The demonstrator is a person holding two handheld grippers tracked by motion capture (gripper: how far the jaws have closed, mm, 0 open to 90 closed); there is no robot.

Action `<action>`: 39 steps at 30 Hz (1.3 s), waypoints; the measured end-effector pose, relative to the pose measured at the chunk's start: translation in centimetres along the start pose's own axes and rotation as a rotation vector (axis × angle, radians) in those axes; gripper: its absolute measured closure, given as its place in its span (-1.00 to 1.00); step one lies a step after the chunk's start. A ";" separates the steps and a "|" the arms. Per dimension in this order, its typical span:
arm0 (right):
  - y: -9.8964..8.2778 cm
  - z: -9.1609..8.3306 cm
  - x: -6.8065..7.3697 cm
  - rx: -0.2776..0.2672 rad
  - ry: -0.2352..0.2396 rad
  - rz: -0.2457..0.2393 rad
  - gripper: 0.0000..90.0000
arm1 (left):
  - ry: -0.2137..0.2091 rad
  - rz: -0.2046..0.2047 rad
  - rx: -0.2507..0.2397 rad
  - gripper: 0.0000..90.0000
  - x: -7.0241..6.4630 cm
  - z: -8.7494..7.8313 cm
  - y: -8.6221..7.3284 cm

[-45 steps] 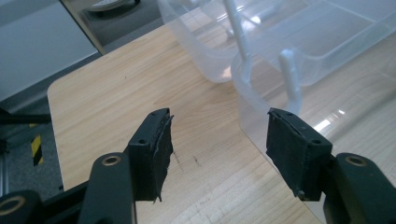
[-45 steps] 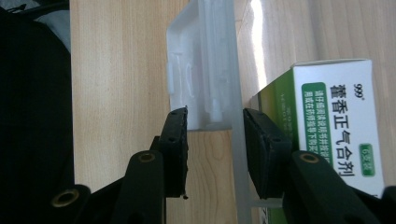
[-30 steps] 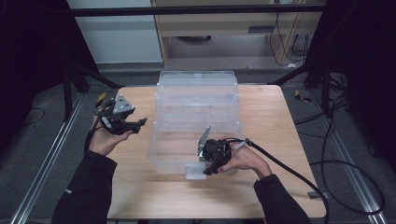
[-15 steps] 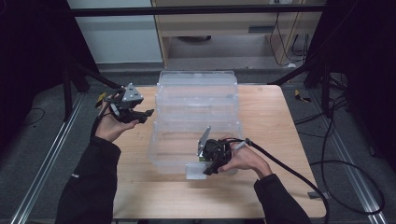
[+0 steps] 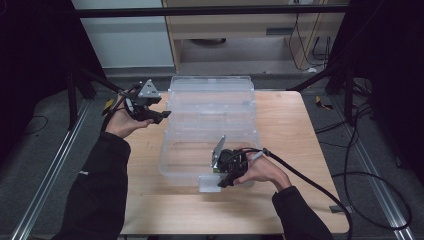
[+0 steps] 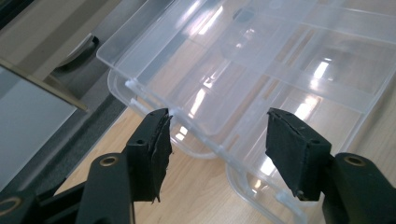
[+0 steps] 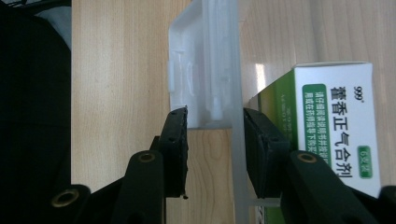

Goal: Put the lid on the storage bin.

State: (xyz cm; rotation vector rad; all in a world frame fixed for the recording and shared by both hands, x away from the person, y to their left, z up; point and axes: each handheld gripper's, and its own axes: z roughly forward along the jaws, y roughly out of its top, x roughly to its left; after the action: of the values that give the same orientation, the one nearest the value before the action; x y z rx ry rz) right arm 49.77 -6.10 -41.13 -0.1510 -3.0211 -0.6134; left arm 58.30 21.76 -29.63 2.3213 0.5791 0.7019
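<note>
A clear plastic compartment box [image 5: 210,107] lies in the middle of the wooden table [image 5: 290,125]. My left gripper [image 5: 162,116] hangs in the air at the box's far left corner, open, with nothing between its jaws. In the left gripper view, my left gripper [image 6: 217,140] points at that corner of the clear box [image 6: 261,70]. My right gripper [image 5: 225,182] sits at the box's near wall, shut on the white front latch [image 5: 209,183]. In the right gripper view, my right gripper [image 7: 215,126] clamps the latch [image 7: 201,74] and the wall, with a white and green medicine carton [image 7: 336,121] just behind the wall.
A black cable [image 5: 310,175] trails from the right gripper over the table's right side. Bare wood lies to the left, right and front of the box. A low cabinet [image 5: 225,30] stands beyond the far edge, with dark frame legs at both sides.
My left hand has carried its gripper up and away from me, closer to the box's far left corner. The right hand and the box have stayed put.
</note>
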 end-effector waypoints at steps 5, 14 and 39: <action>0.0 0.0 0.0 -0.005 0.000 -0.004 0.39 | -0.032 0.043 0.006 -0.12 0.3 0.8 0.8; 0.0 0.0 0.0 -0.007 -0.001 -0.009 0.39 | -0.077 0.112 0.018 -0.09 0.4 1.6 2.4; -0.1 0.0 0.0 -0.005 0.001 -0.012 0.40 | -0.181 0.228 0.086 0.01 0.4 4.9 4.9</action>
State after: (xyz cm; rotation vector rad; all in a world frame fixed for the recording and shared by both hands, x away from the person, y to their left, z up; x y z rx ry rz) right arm 49.78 -6.16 -41.16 -0.1330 -3.0218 -0.6211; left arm 62.67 16.40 -29.37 2.5241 0.2703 0.5699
